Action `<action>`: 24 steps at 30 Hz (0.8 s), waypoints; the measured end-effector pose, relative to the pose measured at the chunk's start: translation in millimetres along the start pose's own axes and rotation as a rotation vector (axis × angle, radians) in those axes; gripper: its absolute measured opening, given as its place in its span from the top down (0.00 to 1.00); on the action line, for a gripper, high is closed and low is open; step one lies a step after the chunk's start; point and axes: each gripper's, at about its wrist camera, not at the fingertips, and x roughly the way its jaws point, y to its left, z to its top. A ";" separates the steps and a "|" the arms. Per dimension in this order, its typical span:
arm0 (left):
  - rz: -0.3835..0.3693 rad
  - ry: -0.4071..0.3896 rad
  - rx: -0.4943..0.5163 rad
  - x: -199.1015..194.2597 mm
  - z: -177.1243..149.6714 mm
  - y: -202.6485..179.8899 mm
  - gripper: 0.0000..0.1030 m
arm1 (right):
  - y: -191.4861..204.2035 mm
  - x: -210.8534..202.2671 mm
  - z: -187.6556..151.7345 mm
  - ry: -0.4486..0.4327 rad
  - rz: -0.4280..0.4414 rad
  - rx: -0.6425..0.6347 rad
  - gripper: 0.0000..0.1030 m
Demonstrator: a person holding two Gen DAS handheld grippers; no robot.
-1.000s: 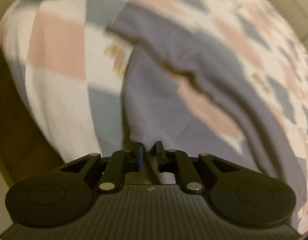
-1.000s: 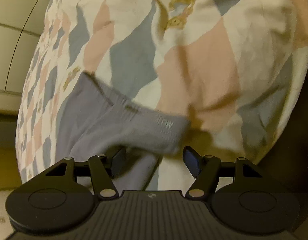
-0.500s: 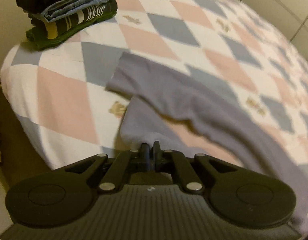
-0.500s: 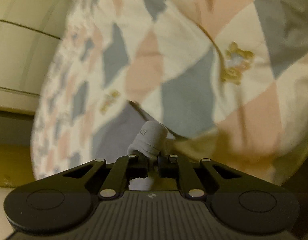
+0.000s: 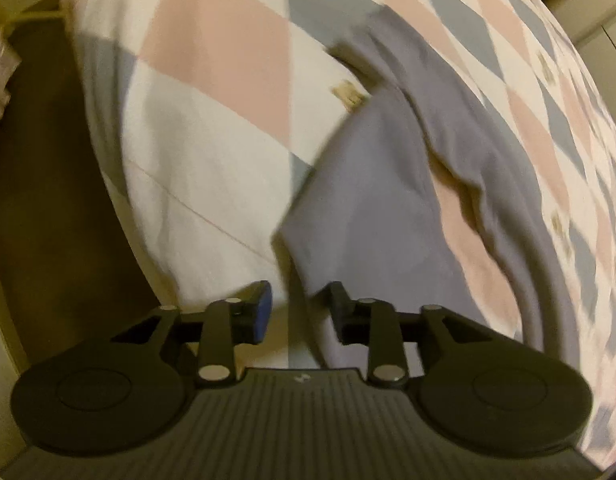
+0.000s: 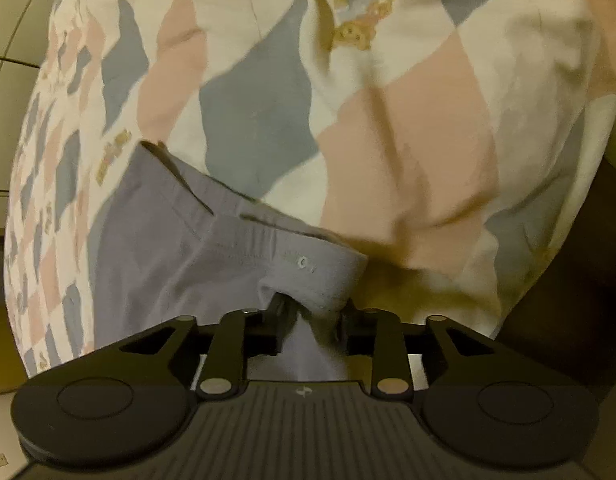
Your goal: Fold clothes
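Note:
Grey trousers lie spread on the bed's diamond-patterned cover, their two legs running away to the right. My left gripper is open at a leg's hem, and the cloth's edge runs down between its fingers. In the right wrist view the trousers show their elastic waistband with a small white print. My right gripper is open, with the waistband's corner resting between its fingers. The cover is creased beyond the waistband.
The bed's rounded edge drops to a dark floor on the left. Pale panelled walls stand beyond the far side of the bed. A teddy-bear print marks the cover.
Both grippers were shut on the trousers half a second ago and now stand open, the cloth lying on the bed. The left view has swung down, so the folded stack is out of sight.

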 end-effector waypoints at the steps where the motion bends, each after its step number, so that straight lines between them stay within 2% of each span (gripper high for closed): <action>1: 0.006 0.004 0.007 4.3 2.8 -1.4 0.73 | 0.4 3.6 -2.3 0.010 -0.011 -0.003 0.67; 5: 0.042 0.008 0.064 18.9 11.6 -9.8 0.73 | 1.8 8.8 -10.0 0.007 -0.024 -0.021 0.68; 6: 0.047 0.002 0.054 20.6 13.8 -9.5 0.76 | 2.5 8.7 -11.3 0.001 -0.022 -0.027 0.77; 7: 0.047 -0.008 0.044 21.4 16.5 -9.5 0.93 | 3.0 7.5 -10.8 -0.005 -0.020 -0.034 0.93; 8: 0.040 -0.017 0.039 20.7 19.9 -10.8 1.00 | 4.6 5.3 -9.6 -0.016 -0.017 -0.043 0.94; 10: 0.035 -0.035 0.073 13.0 26.8 -20.6 1.00 | 9.1 -3.4 -6.7 -0.046 0.020 -0.050 0.94; 14: -0.001 -0.105 0.226 -15.2 40.3 -56.9 1.00 | 20.3 -24.5 6.5 -0.064 0.143 0.016 0.95; 16: -0.012 -0.136 0.300 -26.1 52.1 -89.9 1.00 | 30.0 -32.9 16.5 -0.065 0.197 0.059 0.95; 18: -0.046 -0.199 0.358 -42.5 69.1 -143.6 1.00 | 48.1 -35.2 31.9 -0.068 0.245 0.081 0.95; 21: -0.097 -0.293 0.445 -67.2 94.5 -224.1 1.00 | 96.3 -39.0 61.8 -0.093 0.348 0.094 0.95; 24: -0.148 -0.388 0.531 -91.9 119.9 -304.7 1.00 | 169.2 -54.0 97.5 -0.166 0.483 0.038 0.95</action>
